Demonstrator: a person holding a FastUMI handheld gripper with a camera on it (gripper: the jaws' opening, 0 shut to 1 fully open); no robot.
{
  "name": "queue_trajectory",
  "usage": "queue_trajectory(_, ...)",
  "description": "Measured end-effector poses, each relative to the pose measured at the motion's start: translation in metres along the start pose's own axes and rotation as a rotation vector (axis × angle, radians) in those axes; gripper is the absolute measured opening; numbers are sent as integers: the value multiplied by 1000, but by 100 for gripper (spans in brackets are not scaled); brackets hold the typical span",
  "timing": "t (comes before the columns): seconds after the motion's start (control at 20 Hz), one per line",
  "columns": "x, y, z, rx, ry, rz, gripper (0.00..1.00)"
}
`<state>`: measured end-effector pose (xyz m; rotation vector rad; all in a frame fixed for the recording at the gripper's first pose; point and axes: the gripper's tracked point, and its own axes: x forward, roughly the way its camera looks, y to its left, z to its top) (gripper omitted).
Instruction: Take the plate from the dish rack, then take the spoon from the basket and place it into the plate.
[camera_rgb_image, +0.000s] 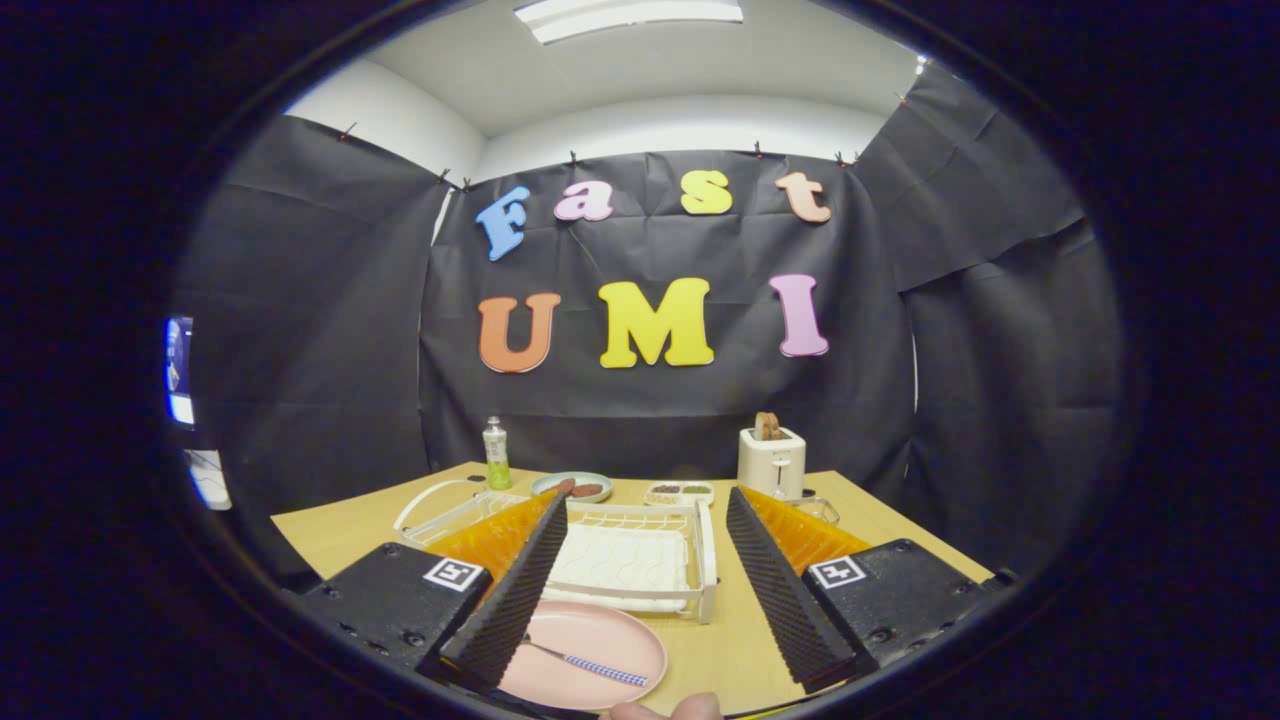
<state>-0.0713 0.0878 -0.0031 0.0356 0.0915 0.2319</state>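
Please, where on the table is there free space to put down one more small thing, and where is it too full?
Bare wood lies right of the dish rack, running back toward the toaster, and beside the pink plate, which holds the spoon. The back edge is crowded: bottle, green plate, small tray. The gripper hangs open, jaws wide apart, holding nothing.

Handheld two-finger gripper (645, 500): body condition as observed.
Two long wedge-shaped fingers (515, 590) are seen, their inner faces covered in fine ribbed texture, with a wide gap kept between them. Each is mounted on a black block (395, 600) on which a square black-and-white marker (455, 573) is fixed; small screws are set into the blocks. Orange ridged panels (490, 535) are fitted behind the fingers.
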Motion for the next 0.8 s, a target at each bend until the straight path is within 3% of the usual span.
queue_trajectory(0.8,-4,-4,12,5,-43,-84,100)
